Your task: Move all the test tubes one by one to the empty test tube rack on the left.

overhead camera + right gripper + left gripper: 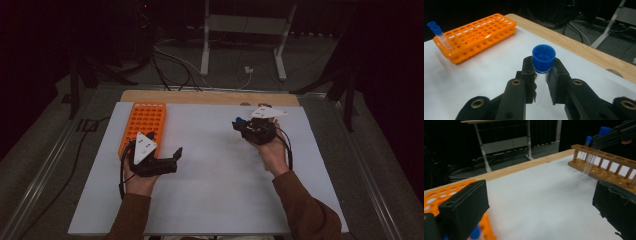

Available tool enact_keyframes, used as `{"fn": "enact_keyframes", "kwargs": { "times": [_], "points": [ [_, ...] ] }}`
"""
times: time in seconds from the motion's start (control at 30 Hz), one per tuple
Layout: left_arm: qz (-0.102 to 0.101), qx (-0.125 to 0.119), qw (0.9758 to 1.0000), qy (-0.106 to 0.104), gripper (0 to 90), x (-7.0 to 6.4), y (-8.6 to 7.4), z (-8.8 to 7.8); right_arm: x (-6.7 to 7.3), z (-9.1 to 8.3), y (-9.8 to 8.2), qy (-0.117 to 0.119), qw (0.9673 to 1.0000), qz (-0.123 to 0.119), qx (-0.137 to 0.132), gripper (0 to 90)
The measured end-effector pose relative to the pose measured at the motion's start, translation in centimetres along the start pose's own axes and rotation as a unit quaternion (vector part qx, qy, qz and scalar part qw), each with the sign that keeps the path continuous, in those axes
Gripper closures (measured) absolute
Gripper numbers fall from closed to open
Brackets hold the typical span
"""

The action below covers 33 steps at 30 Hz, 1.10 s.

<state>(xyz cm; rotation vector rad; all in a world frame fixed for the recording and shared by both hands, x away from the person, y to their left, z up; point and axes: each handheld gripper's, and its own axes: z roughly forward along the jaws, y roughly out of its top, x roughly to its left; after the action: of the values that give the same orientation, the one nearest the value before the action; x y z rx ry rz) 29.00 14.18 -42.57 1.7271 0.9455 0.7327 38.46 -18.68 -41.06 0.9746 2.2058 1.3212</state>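
Right gripper (543, 82), jaws clamped just below the blue cap of a clear test tube (543, 62), carries it above the wooden rack (609, 165); a tilted tube may miss its hole. Left gripper (541, 202) gapes empty beside the orange rack (477, 35).

I count two racks, orange (477, 35) and wooden (606, 167), and four blue-capped tubes (543, 60) across them.

Clear blue-capped tube (543, 67) upright, clamped between jaws above white table.
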Motion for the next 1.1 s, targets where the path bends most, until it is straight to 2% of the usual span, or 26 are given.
{"fn": "enact_keyframes", "kwargs": {
  "times": [0.13, 0.37, 0.7, 0.77, 0.9, 1.1],
  "points": [
    [0.003, 0.009, 0.9999, -0.014, 1.4, -0.8, 0.2, 1.3, 0.4, 0.2, 0.0, 0.013, 0.9999, 0.003, 0.003, 76.6],
    [0.001, 0.025, 0.9992, -0.032, 5.2, -1.9, 0.4, 3.6, 1.6, 0.5, 0.2, 0.029, 0.9995, -0.007, 0.011, 76.6],
    [0.014, 0.045, 0.9974, -0.054, 17.0, -4.0, 0.3, 6.3, 3.3, 1.4, 0.5, 0.048, 0.9985, -0.015, 0.019, 76.5],
    [0.015, 0.047, 0.9974, -0.052, 22.5, -4.3, 0.2, 6.8, 3.7, 1.6, 0.6, 0.051, 0.9983, -0.019, 0.021, 76.5],
    [0.005, 0.04, 0.9974, -0.06, 33.7, -4.6, 0.3, 7.5, 4.3, 1.9, 1.0, 0.059, 0.9978, -0.02, 0.021, 76.5],
    [0.013, 0.04, 0.9962, -0.077, 48.6, -5.4, -0.1, 8.3, 5.3, 2.1, 1.0, 0.074, 0.9968, -0.021, 0.02, 76.6]
  ]
}}
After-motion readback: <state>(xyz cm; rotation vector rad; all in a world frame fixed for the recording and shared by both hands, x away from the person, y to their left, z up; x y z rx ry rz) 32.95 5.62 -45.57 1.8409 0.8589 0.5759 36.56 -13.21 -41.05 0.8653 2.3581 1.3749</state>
